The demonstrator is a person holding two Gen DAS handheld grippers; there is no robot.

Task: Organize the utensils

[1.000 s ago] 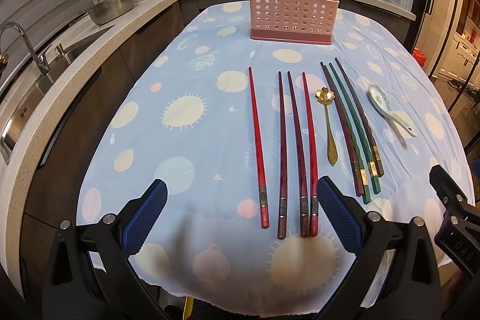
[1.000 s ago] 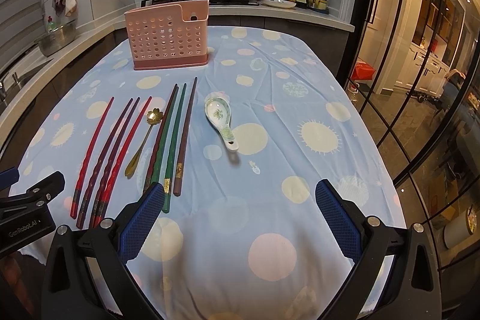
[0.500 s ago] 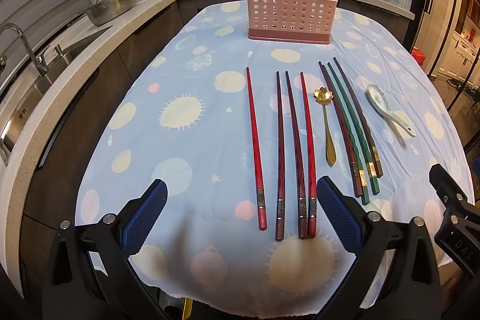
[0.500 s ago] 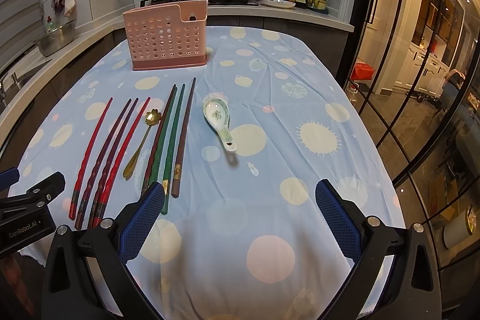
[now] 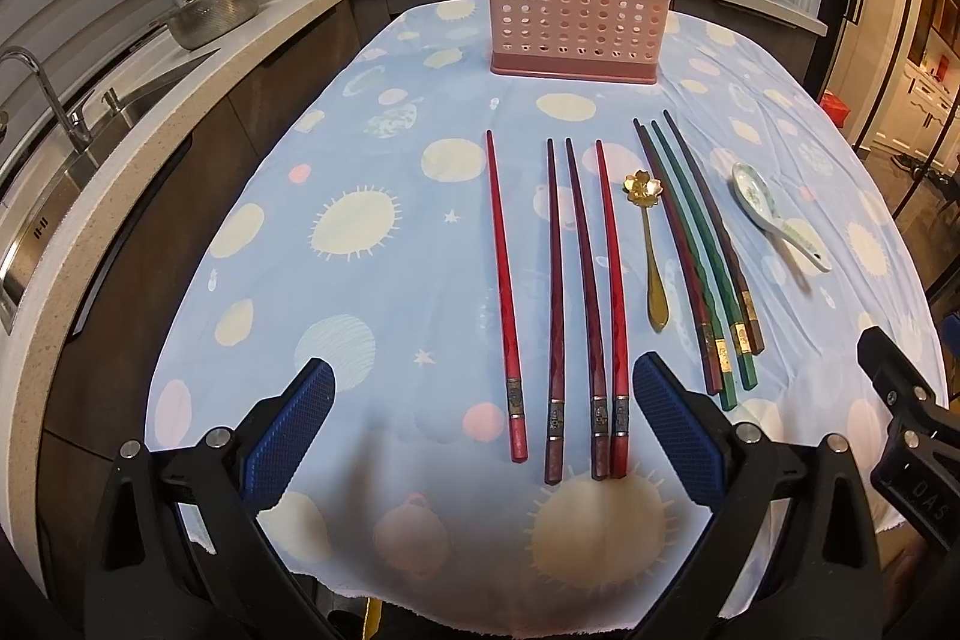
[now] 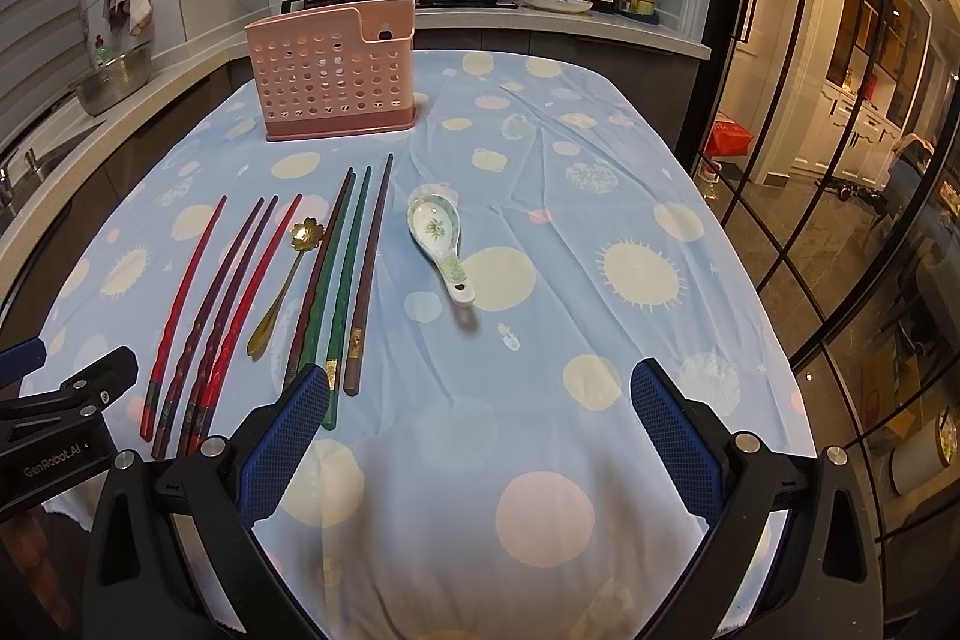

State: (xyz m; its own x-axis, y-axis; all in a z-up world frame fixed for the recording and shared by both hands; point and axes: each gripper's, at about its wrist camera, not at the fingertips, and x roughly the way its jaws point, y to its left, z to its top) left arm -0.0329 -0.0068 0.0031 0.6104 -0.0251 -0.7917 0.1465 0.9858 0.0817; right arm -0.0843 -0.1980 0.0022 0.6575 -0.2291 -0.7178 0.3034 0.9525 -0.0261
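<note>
Left tongs [image 5: 483, 436] spread wide, empty, above red chopstick ends [image 5: 564, 430], right tongs [image 6: 480, 436] apart, empty, pink perforated plastic utensil holder [image 6: 336, 82] ahead

Tablecloth [image 5: 372, 148]: light blue, cream suns, pink dots. Utensil holder [image 5: 576, 22]: pink, perforated. Chopsticks [image 5: 504, 292]: red, maroon, green. Spoon [image 5: 651, 250]: gold.

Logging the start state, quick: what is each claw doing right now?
Left claw: open, holding nothing, above the red chopsticks' near ends.
Right claw: open, holding nothing, over the tablecloth.
</note>
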